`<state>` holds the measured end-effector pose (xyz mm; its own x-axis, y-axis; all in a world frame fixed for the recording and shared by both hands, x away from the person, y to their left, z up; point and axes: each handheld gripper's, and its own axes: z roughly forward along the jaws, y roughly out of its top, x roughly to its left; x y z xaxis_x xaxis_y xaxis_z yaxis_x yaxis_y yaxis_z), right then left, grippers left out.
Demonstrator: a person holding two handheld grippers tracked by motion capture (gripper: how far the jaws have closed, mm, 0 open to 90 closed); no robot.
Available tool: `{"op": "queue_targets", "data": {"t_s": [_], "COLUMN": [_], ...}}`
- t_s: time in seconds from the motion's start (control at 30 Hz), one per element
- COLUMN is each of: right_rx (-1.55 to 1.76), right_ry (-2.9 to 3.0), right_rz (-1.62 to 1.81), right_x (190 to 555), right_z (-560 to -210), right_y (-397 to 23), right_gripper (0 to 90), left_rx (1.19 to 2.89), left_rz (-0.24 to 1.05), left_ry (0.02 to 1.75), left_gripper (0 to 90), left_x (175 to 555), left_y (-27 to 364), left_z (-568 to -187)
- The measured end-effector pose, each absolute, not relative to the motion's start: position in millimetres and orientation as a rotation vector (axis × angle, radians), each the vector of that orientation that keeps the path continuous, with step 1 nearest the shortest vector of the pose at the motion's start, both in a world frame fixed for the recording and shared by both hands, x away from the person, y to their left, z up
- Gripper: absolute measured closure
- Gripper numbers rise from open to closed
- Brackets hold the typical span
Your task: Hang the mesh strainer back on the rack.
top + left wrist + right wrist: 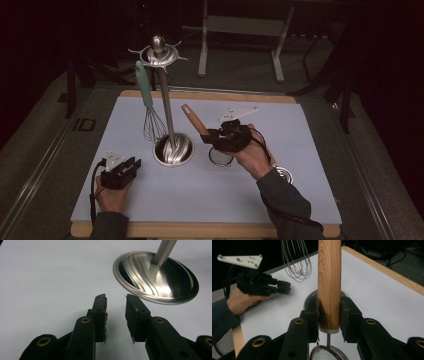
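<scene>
We saw the right gripper with its jaws clamped on the wooden handle of the one small mesh strainer, lifted above the white surface, while the left gripper rested with jaws apart near the one steel utensil stand bearing one teal-handled whisk.

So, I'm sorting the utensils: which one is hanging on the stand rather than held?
The whisk with the teal handle hangs from the stand. The wooden-handled strainer is clamped in the right tongs, and another metal utensil lies on the table.
</scene>
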<state>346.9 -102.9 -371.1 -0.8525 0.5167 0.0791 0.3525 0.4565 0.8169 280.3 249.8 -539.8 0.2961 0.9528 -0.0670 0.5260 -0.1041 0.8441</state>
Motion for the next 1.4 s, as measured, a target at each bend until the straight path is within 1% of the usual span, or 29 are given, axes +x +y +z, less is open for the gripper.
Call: {"op": "queue_targets", "data": {"t_s": [0.77, 1.13, 1.4], "right_rx": [0.608, 0.419, 0.365], "right_ry": [2.455, 2.399, 2.363], "right_rz": [1.463, 1.527, 1.578], "right_x": [342, 343, 347], "right_z": [-341, -323, -315], "right_y": [-104, -109, -111], "right_gripper": [70.8, 70.7, 70.8], "left_rx": [1.754, 1.754, 1.757], "left_rz": [0.663, 0.662, 0.664], "left_ry": [1.340, 1.340, 1.339], "left_gripper": [70.5, 70.5, 70.5], "left_x": [280, 280, 280], "left_y": [250, 250, 250], "left_z": [-540, -540, -540]}}
